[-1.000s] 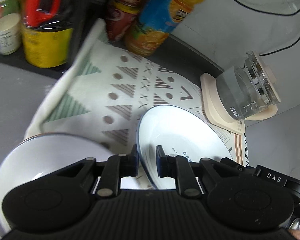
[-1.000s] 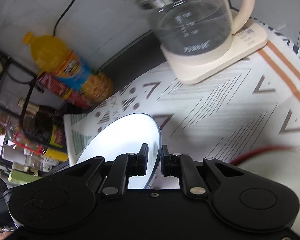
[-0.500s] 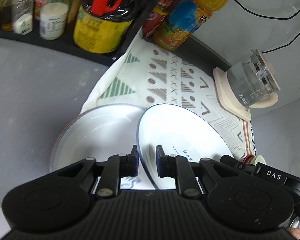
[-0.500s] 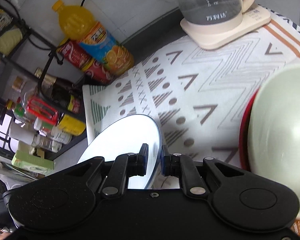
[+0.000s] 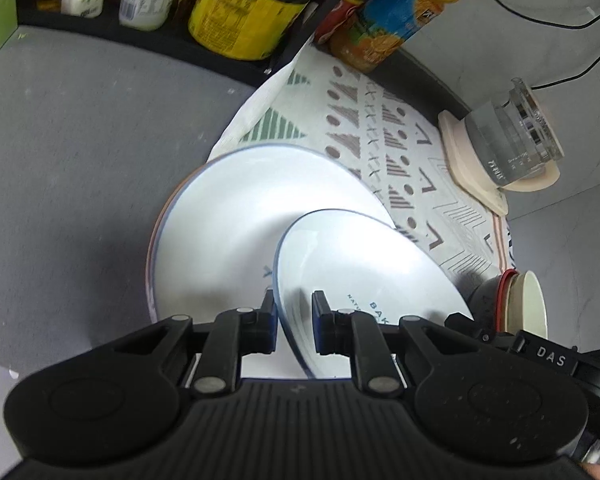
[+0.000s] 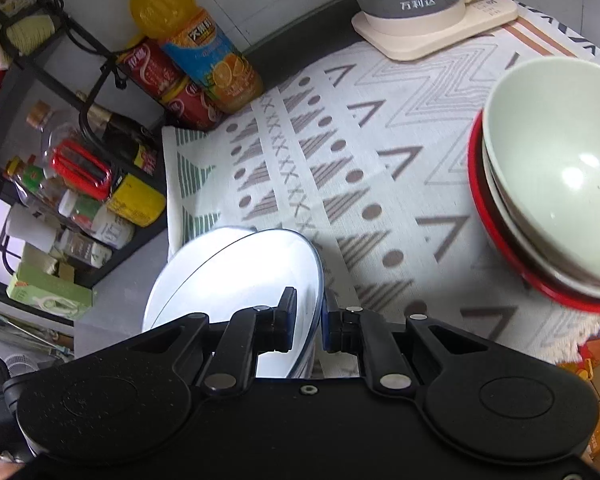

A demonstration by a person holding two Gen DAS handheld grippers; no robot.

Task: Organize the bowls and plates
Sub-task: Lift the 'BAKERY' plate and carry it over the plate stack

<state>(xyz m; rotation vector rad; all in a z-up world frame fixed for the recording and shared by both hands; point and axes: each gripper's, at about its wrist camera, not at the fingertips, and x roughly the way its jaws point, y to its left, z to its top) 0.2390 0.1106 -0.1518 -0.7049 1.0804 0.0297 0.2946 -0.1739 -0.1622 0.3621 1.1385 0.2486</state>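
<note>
Both grippers are shut on one white plate with a blue rim (image 5: 364, 264), held tilted. My left gripper (image 5: 294, 312) pinches its near edge; my right gripper (image 6: 308, 320) pinches the opposite edge of the same plate (image 6: 236, 272). Below it lies a stack of larger white plates (image 5: 236, 216) at the left end of the patterned cloth. A stack of bowls, pale green (image 6: 560, 160) on top and red at the bottom, stands on the cloth to the right; it also shows in the left wrist view (image 5: 520, 304).
A patterned cloth (image 6: 340, 152) covers the grey counter (image 5: 80, 160). A glass kettle on a cream base (image 6: 424, 4) stands at the back. An orange juice bottle (image 6: 196, 48), red cans and a black rack of condiment bottles (image 6: 80, 184) line the back left.
Both grippers moved back and up with the held plate, now over the larger plate stack. The bowl stack came fully into the right wrist view.
</note>
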